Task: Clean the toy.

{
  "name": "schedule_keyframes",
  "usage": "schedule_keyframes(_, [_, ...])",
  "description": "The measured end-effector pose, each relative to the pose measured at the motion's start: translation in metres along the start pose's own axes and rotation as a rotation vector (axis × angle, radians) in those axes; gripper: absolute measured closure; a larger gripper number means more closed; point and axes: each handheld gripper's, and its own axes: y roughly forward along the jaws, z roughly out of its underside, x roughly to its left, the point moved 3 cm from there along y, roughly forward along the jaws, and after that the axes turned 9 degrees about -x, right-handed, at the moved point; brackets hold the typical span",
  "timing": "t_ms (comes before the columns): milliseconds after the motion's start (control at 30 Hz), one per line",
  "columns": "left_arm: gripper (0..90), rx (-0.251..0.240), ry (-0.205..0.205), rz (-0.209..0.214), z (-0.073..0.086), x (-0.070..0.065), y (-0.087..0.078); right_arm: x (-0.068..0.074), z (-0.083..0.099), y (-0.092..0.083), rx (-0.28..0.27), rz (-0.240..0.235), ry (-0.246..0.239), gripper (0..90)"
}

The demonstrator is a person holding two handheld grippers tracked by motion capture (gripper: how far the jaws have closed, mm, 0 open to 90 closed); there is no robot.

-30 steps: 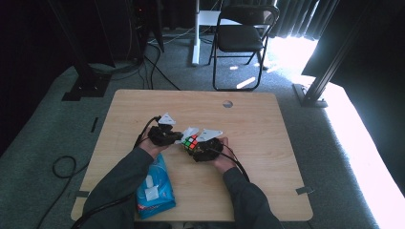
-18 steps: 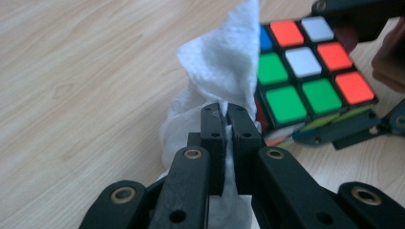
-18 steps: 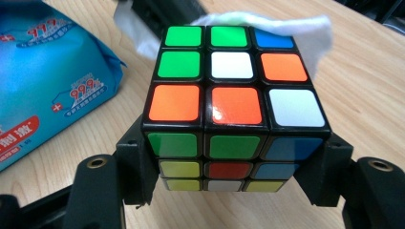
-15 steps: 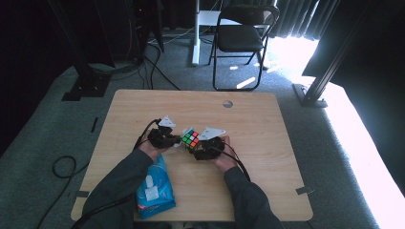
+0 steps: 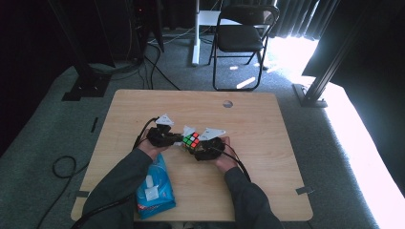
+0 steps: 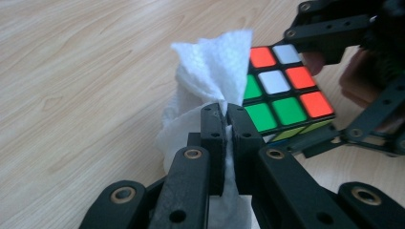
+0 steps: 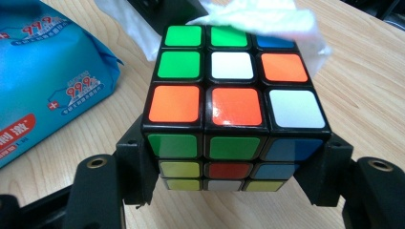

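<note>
A scrambled puzzle cube is held just above the wooden table, and my right gripper is shut on it, one jaw pressing each side. In the high view the cube sits between the two hands near the table's middle. My left gripper is shut on a bunched white wipe, which sticks up past its tips. The wipe rests against the far top edge of the cube. The left gripper is to the left of the cube, the right gripper at its right.
A blue packet of wipes lies on the table by the person's left forearm, near the front edge. A small round hole is in the tabletop at the back. A folding chair stands beyond the table.
</note>
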Motion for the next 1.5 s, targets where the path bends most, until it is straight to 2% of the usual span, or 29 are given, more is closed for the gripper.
schedule_keyframes(200, [87.0, -0.002, -0.008, 0.008, 0.0, 0.001, 0.0, 0.0, 0.0, 0.0, -0.003, 0.002, -0.001, 34.1])
schedule_keyframes(500, [87.0, 0.022, -0.015, 0.012, 0.007, 0.002, 0.005, -0.002, -0.002, -0.004, -0.017, 0.009, 0.006, 34.1])
schedule_keyframes(967, [87.0, 0.081, 0.003, 0.013, 0.014, 0.003, 0.012, -0.008, -0.011, -0.012, -0.056, 0.025, 0.022, 34.1])
schedule_keyframes(1133, [86.9, 0.105, 0.024, 0.019, 0.015, 0.0, 0.014, -0.011, -0.014, -0.014, -0.071, 0.033, 0.028, 34.1])
schedule_keyframes(1267, [86.9, 0.103, 0.029, 0.016, 0.015, 0.0, 0.014, -0.011, -0.016, -0.015, -0.075, 0.031, 0.027, 34.1])
schedule_keyframes(1500, [87.0, 0.066, 0.006, 0.017, 0.011, 0.003, 0.01, -0.008, -0.012, -0.015, -0.064, 0.013, 0.018, 34.1])
